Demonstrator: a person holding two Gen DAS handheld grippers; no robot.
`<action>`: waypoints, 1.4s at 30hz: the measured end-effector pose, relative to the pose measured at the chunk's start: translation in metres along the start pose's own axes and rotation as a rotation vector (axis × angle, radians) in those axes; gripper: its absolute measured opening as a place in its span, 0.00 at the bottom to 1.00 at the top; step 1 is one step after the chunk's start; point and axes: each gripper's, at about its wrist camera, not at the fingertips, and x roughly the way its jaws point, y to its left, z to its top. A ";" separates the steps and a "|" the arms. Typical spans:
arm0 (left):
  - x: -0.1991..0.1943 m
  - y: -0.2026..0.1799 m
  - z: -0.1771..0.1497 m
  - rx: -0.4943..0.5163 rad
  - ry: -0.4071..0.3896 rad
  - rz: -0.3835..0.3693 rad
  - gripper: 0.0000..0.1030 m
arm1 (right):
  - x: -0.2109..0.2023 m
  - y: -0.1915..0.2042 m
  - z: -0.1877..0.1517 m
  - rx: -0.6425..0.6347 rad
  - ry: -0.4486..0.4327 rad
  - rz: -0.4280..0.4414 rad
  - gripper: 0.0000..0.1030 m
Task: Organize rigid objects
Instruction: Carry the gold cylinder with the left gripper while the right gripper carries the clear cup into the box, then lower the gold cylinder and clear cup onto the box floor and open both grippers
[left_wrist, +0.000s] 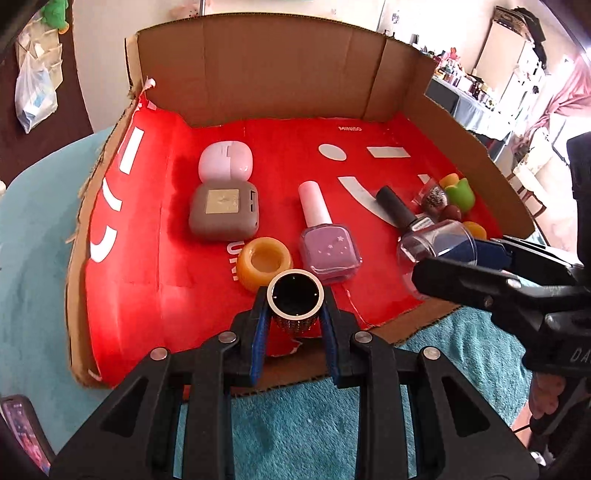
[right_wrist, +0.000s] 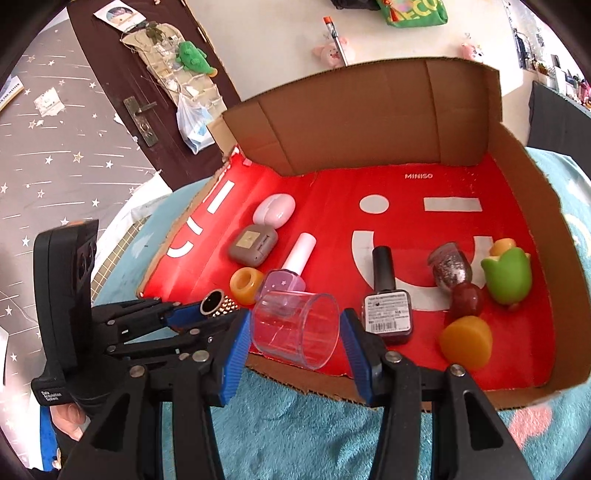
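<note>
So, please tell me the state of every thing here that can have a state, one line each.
left gripper: shut on small studded tube
right gripper: shut on clear plastic cup, cup on its side, empty
pink nail polish bottle: lying down, capped
dark nail polish bottle: lying down, capped
grey earbud case: closed
white earbud case: closed

Both fisheye views are bright and mostly sharp, with straight lines bowing and dark vignetting in the corners. Daylight blows out the room's far right side in the left wrist view. The red tray floor (left_wrist: 147, 280) glares and oversaturates near its left edge.
</note>
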 end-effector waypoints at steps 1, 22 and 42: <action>0.001 0.001 0.001 -0.005 0.004 -0.012 0.23 | 0.001 0.000 0.000 -0.001 0.004 0.000 0.50; 0.014 0.018 0.010 -0.045 -0.020 0.060 0.23 | 0.028 -0.012 0.004 -0.031 0.030 -0.158 0.50; 0.015 0.017 0.011 -0.038 -0.024 0.073 0.24 | 0.031 -0.021 0.004 -0.030 0.018 -0.220 0.49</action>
